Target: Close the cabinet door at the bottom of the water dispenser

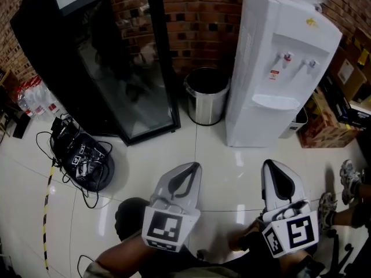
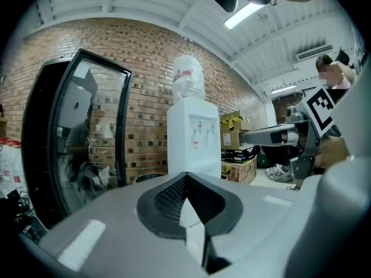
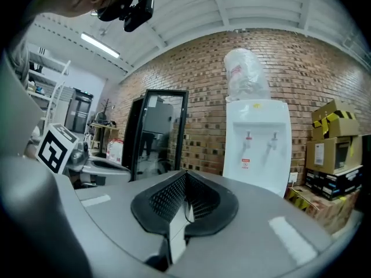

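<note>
Head view cuts off the top of the water dispenser (image 1: 278,68), and both claw views hide its lower part behind the claws' own grey bodies. From above, its lower front reads as one flat white face. I cannot make out the edges of the cabinet door.

The dispenser is white, with two taps over a drip tray and a clear bottle (image 3: 246,74) on top. It stands at the far right against the brick wall (image 1: 197,16).

A steel bin (image 1: 206,94) stands just left of it, with a black glass-door fridge (image 1: 110,62) further left. Cardboard boxes (image 1: 324,123) sit to its right.

Bare tiled floor (image 1: 174,149) lies between the dispenser and the claws. The left claw (image 1: 194,165) and right claw (image 1: 271,164) are near, well apart from it, each with jaws pressed together and holding nothing.
</note>
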Action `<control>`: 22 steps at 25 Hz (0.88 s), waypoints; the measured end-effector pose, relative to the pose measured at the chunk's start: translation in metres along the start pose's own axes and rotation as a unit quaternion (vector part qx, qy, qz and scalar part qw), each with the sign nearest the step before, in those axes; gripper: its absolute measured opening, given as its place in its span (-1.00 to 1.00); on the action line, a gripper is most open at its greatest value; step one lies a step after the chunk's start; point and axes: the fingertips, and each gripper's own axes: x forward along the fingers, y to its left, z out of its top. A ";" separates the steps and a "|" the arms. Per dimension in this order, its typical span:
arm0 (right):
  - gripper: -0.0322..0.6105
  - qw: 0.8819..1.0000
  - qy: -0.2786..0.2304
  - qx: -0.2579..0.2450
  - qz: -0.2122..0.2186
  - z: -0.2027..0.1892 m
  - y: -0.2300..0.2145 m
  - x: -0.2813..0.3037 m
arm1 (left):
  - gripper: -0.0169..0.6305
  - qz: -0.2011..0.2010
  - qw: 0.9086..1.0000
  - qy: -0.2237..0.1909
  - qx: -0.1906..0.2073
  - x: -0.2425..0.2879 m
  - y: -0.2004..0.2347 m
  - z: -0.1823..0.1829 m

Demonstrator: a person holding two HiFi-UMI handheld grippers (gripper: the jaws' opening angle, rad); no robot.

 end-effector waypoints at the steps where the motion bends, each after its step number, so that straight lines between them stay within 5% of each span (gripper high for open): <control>1: -0.90 1.000 -0.005 0.001 0.001 0.003 0.004 -0.006 | -0.95 0.002 1.000 -0.005 0.002 -0.001 -0.002 0.003; 7: -0.90 1.000 -0.004 0.000 0.014 0.002 0.022 -0.028 | -0.95 -0.021 0.999 -0.033 -0.002 -0.010 -0.031 0.015; 11: -0.90 1.000 0.012 0.003 0.004 -0.009 0.016 -0.025 | -0.95 -0.037 0.999 -0.017 0.010 -0.009 -0.044 0.005; 22: -0.90 1.000 0.022 0.013 0.003 -0.020 0.013 -0.002 | -0.95 -0.013 1.000 -0.020 -0.004 0.008 -0.027 0.001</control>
